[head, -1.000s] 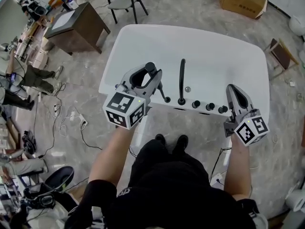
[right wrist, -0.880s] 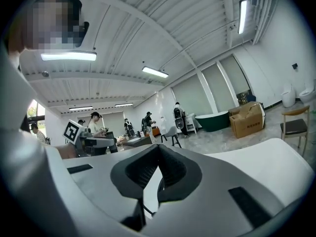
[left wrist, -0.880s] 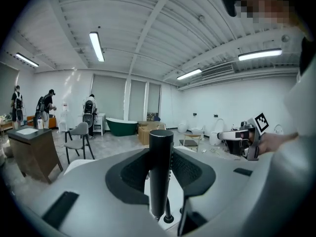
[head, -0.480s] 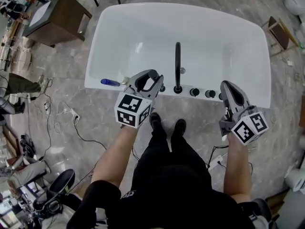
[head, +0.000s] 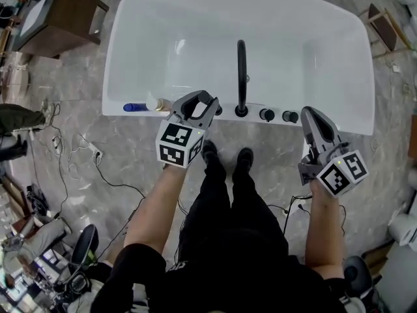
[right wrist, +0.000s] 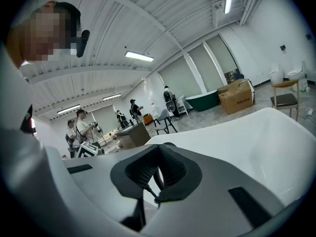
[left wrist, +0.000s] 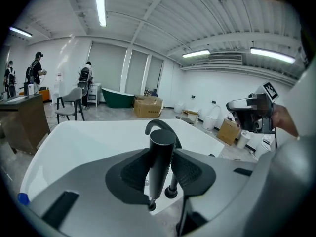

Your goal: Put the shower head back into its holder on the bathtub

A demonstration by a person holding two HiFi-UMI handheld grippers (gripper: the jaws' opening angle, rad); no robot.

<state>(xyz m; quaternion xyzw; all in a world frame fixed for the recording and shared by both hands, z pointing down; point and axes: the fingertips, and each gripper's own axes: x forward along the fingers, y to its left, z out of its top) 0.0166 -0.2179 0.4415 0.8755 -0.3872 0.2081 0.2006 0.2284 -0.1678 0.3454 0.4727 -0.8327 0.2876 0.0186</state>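
My left gripper (head: 206, 104) hovers at the near rim of the white bathtub (head: 130, 57), just left of the black curved spout (head: 242, 70). It is shut on the black cylindrical handle of the shower head (left wrist: 162, 154), which stands nearly upright between the pads in the left gripper view (left wrist: 162, 168). Just beyond the handle's lower end, a small black fitting (left wrist: 171, 192) sits on the rim. My right gripper (head: 312, 119) is shut and empty, near the rim to the right of the black knobs (head: 266, 114). Its jaws (right wrist: 156, 191) meet with nothing between them.
A blue bottle (head: 134, 107) and a pale one (head: 156, 104) lie on the rim left of my left gripper. Cables (head: 98, 155) run over the marble floor at left. A dark wooden desk (head: 62, 12) stands at the far left.
Both grippers have sunk toward the tub's near rim, the left one more, still gripping the handle. The head view has tilted, and the bottles on the rim came into sight.
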